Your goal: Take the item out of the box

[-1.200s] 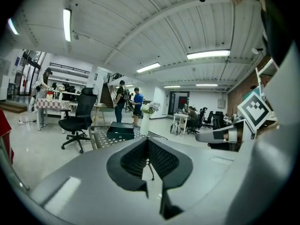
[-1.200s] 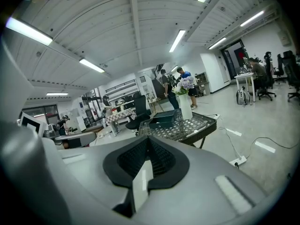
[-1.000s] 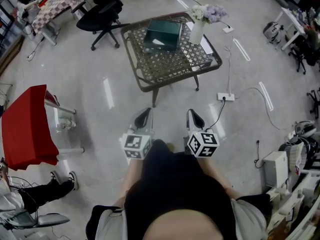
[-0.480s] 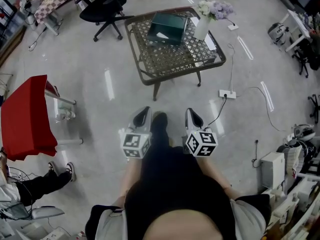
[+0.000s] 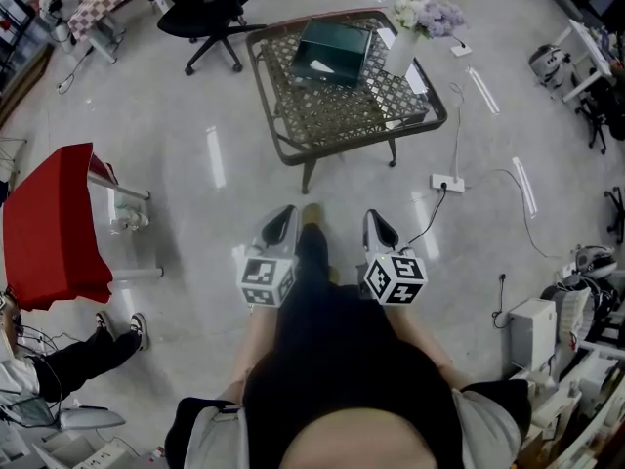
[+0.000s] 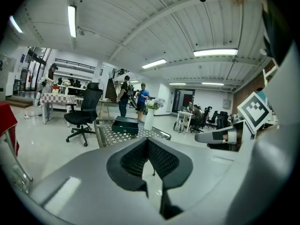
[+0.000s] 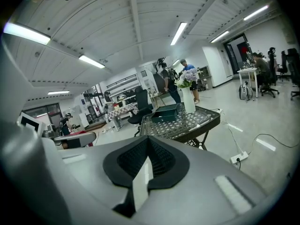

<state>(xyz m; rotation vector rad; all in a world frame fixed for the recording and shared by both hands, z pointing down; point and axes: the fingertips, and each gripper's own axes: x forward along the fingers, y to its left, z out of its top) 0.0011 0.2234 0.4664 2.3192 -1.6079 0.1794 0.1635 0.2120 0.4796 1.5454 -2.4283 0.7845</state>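
Box (image 5: 335, 49) lies on the table (image 5: 293, 154), just beside the vase (image 5: 400, 55) at the table's far corner. Left gripper (image 5: 283, 215) and right gripper (image 5: 372, 219) are well short of the table, jaws together, holding nothing. Risk: reaching across the table could topple the vase.

The floor (image 5: 195, 115) is polished and glossy, throwing back the ceiling lights. The table (image 5: 337, 115) is dark, matt metal latticework. The dark green box (image 5: 334, 49) looks smooth with a faint sheen, and the white vase (image 5: 399, 55) looks smooth. The red cloth (image 5: 49, 228) hangs soft and matt. The left gripper (image 5: 281, 219) and right gripper (image 5: 377, 223) are matt grey plastic with black, finely textured pads (image 6: 164, 158).
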